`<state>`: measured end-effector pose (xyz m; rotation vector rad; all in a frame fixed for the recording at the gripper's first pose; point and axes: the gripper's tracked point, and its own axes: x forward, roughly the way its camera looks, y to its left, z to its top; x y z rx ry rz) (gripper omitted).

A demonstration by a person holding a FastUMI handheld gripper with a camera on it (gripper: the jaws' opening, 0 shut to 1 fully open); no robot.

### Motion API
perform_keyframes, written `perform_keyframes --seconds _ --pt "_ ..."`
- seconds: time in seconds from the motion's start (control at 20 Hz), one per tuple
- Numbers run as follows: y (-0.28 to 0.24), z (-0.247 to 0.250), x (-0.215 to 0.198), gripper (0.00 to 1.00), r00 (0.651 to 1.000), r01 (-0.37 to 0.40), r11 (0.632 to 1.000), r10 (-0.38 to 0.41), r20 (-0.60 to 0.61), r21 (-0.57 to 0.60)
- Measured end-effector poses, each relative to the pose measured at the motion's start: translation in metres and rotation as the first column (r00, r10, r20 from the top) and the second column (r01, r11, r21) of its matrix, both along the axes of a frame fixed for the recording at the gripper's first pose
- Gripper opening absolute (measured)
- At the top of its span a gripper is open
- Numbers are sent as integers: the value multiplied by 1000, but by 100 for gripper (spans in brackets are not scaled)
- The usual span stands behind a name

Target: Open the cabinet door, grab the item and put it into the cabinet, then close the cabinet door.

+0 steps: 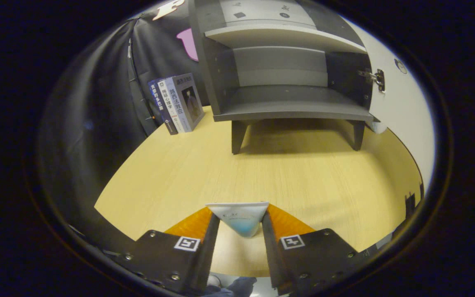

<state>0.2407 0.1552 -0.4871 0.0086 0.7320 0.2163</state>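
Observation:
A grey cabinet on short legs stands at the far side of the wooden table, well beyond the fingers. Its white door is swung open to the right, showing a bare lower shelf and an upper shelf. My gripper is shut on a white and pale-blue tube, which sits upright between both fingers with its flat crimped end on top. The tube hangs above the table's near part, some way in front of the cabinet.
Three books stand upright on the table left of the cabinet, against the black cloth wall. A metal hinge shows on the cabinet's right inner wall. A dark sleeve is below the fingers.

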Motion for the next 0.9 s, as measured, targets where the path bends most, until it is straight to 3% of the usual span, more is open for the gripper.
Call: perform_keyframes --seconds 0.05,0.3,0.6,0.9 --pt "-1 1 0 57 1000 11 1000 -11 -15 18" --pt "-8 46 10 56 999 14 999 -15 32 32" --pt "-6 167 35 56 980 -12 1000 6 201 28" --pt "-8 315 96 56 891 -34 999 38 452 -19"
